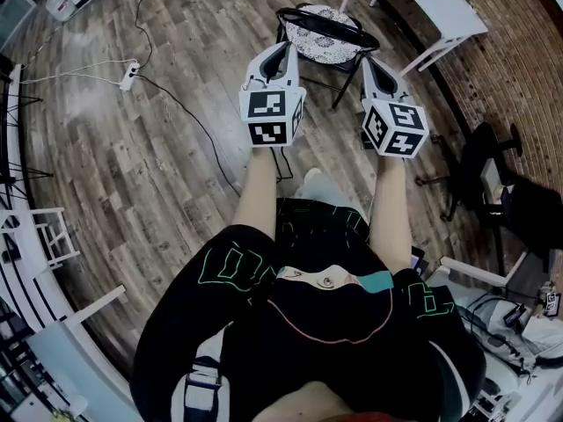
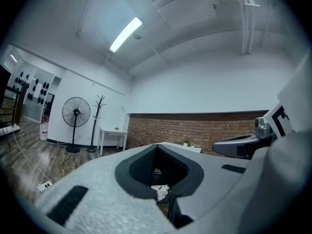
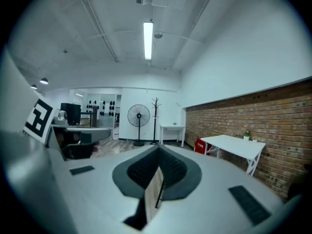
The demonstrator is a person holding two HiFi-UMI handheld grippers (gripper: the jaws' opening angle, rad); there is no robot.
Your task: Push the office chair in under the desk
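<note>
A black-framed chair with a patterned white seat (image 1: 325, 33) stands on the wood floor just ahead of both grippers. Its seat shows through the slit of the left gripper's jaws (image 2: 160, 191). A white desk (image 1: 440, 3) stands past it at the brick wall, and it appears again in the right gripper view (image 3: 234, 145). My left gripper (image 1: 283, 49) (image 2: 157, 147) is shut and empty, its tips close to the chair's near left rim. My right gripper (image 1: 370, 62) (image 3: 158, 150) is shut and empty too, near the chair's right rim. Whether either one touches the chair is unclear.
A black swivel chair (image 1: 488, 170) stands at the right beside a cluttered table corner (image 1: 528, 323). A power strip with cables (image 1: 129, 75) lies on the floor at left. White shelving (image 1: 35, 244) lines the left edge. A standing fan (image 3: 139, 116) and coat rack (image 3: 156, 118) stand far off.
</note>
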